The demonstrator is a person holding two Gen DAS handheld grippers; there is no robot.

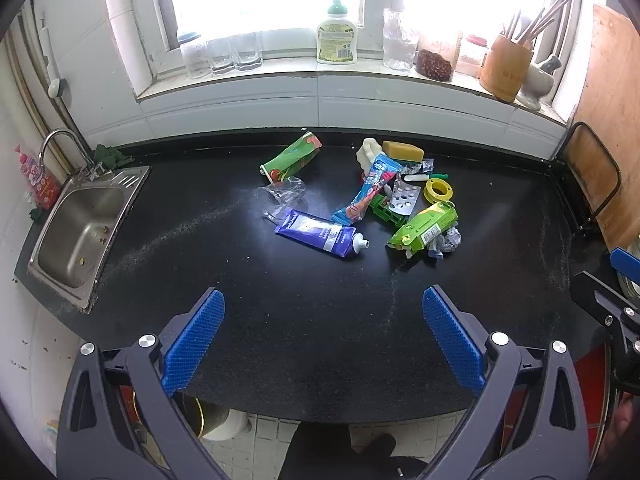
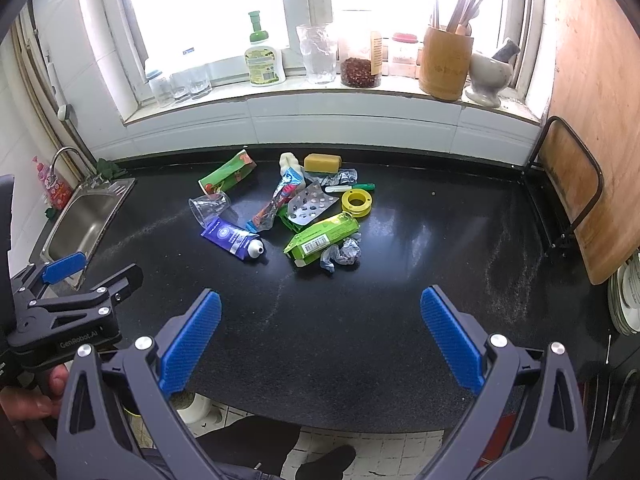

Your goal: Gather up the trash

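Trash lies in a heap on the black counter [image 1: 280,312]: a purple tube [image 1: 320,235], a crushed clear cup [image 1: 285,196], a green paper cup [image 1: 292,158], a blue wrapper [image 1: 368,192], a blister pack [image 1: 404,199], a green box [image 1: 424,227], crumpled paper [image 1: 448,242], a yellow reel [image 1: 439,191] and a yellow sponge [image 1: 402,151]. The same tube [image 2: 234,239] and green box [image 2: 324,237] show in the right wrist view. My left gripper [image 1: 322,336] and right gripper [image 2: 320,332] both hover open near the counter's front edge, well short of the heap, holding nothing.
A steel sink [image 1: 78,232] with a tap sits at the left. The windowsill holds a soap bottle [image 1: 337,36], glasses, jars, a bamboo utensil holder [image 1: 506,66] and a mortar. A wooden board [image 2: 592,120] leans on a rack at the right. Tiled floor lies below.
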